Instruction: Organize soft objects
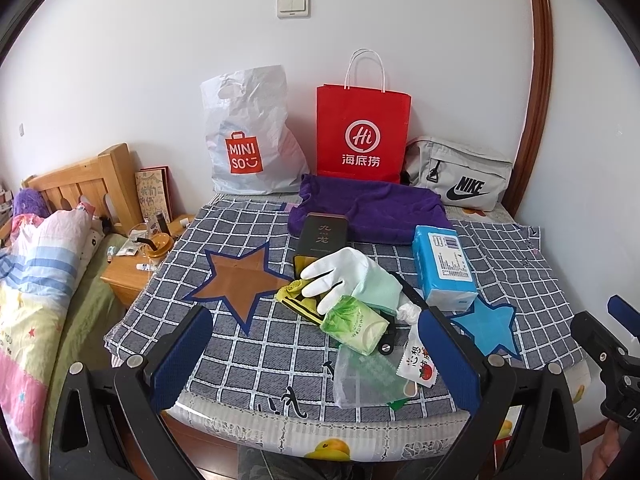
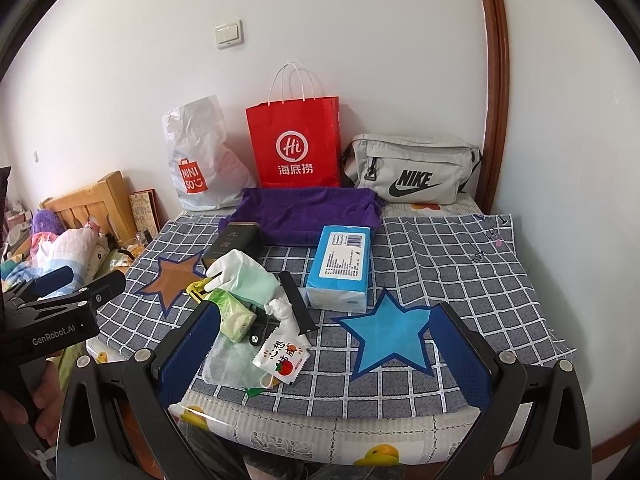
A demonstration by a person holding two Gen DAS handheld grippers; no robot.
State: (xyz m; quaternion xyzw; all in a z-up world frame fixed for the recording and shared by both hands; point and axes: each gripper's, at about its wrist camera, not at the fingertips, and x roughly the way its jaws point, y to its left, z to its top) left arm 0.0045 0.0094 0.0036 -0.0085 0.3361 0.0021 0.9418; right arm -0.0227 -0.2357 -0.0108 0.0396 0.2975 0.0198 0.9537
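A pile of small things lies on the checked cloth (image 1: 256,344): a white glove (image 1: 340,272) (image 2: 236,268), a green tissue pack (image 1: 356,324) (image 2: 236,320), a clear bag (image 1: 368,376) and a white sachet (image 2: 282,356). A blue tissue pack (image 1: 444,268) (image 2: 342,268) lies to the right, a purple towel (image 1: 372,208) (image 2: 308,212) behind. My left gripper (image 1: 316,360) is open and empty in front of the pile. My right gripper (image 2: 324,360) is open and empty, above the blue star (image 2: 390,332).
A white Miniso bag (image 1: 248,132), a red paper bag (image 1: 362,132) and a grey Nike pouch (image 1: 460,180) stand against the wall. A dark tin (image 1: 320,240) and a black strap (image 2: 296,304) lie by the pile. A bed (image 1: 36,264) and nightstand (image 1: 136,264) are left.
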